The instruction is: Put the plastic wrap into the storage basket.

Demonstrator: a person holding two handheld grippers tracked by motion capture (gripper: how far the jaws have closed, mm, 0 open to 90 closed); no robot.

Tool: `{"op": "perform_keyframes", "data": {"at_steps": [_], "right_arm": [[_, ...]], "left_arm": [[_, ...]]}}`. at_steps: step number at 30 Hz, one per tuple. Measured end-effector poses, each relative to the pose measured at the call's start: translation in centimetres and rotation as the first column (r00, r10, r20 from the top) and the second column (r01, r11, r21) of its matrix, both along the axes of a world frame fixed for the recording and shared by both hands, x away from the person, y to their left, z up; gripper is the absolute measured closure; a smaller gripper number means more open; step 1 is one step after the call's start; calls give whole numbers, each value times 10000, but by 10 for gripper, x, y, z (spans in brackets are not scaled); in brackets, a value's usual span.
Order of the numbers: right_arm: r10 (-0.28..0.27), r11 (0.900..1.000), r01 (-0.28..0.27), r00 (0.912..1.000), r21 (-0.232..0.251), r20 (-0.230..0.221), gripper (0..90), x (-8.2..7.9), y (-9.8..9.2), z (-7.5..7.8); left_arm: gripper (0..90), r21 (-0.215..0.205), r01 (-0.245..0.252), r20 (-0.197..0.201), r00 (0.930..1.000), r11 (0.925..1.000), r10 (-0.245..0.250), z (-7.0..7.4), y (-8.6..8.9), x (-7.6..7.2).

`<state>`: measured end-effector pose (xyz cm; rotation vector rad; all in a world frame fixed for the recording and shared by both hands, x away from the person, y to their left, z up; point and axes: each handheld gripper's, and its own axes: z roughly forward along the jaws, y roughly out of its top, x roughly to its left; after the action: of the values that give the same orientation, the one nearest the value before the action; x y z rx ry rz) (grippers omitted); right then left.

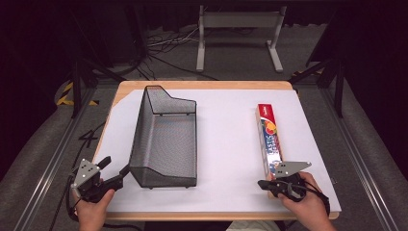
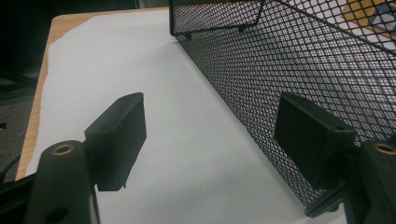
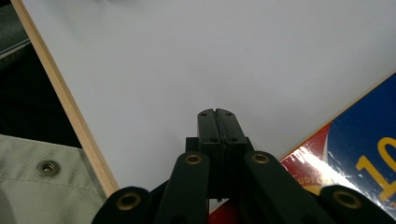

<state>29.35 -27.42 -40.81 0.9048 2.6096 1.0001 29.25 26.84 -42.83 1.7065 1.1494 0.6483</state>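
**Operator:** Report the scene from the left edge across.

**Technician:** The left tongs [image 1: 114,170] sit at the near left corner of the white-covered tabletop [image 1: 226,144], held low in the person's left hand [image 1: 91,204]. The jaws stand wide apart with nothing between them. In the left gripper view one pad lies over bare tabletop and the other lies close against the outer mesh wall. Contact with the wall cannot be confirmed.

**Operator:** Which item is that wall part of?

**Technician:** The black wire-mesh basket [image 1: 166,139], a long open-topped bin with a stepped rim, standing upright left of centre. It is empty. Its long axis runs away from the person, so the open top is ready to take a long item. The left tongs appear placed to steady its near corner.

**Operator:** And the right side?

**Technician:** The long, narrow cardboard box with red, blue and fruit print [image 1: 270,137] lies flat, well apart from the basket and roughly parallel to it. The right tongs [image 1: 262,184] rest at its near end, in the person's right hand [image 1: 305,199]. In the right gripper view the jaws are pressed fully together, gripping nothing, with the tips over bare tabletop just beside the box edge.

**Operator:** Assessment?

**Technician:** The box is not yet grasped. The right tongs would need to open before taking it.
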Motion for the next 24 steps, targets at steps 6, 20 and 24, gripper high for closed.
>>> {"op": "perform_keyframes", "data": {"at_steps": [6, 20, 24], "right_arm": [[-270, 9980, 263, 9995, -571, -131, 900, -2, -4, 4], [-1709, 9781, 1627, 9838, -1298, -546, 900, -2, -41, 10], [-2134, 9706, 2039, 9747, -1282, -659, 900, -1, -52, 10]], "left_arm": [[261, -73, -83, -20, 10000, 9999, 82, 0, 1, 0], [260, -149, -197, -25, 9998, 9997, 197, 0, 2, 1], [260, -111, -195, -69, 9998, 9997, 194, -1, 2, 2]]}}
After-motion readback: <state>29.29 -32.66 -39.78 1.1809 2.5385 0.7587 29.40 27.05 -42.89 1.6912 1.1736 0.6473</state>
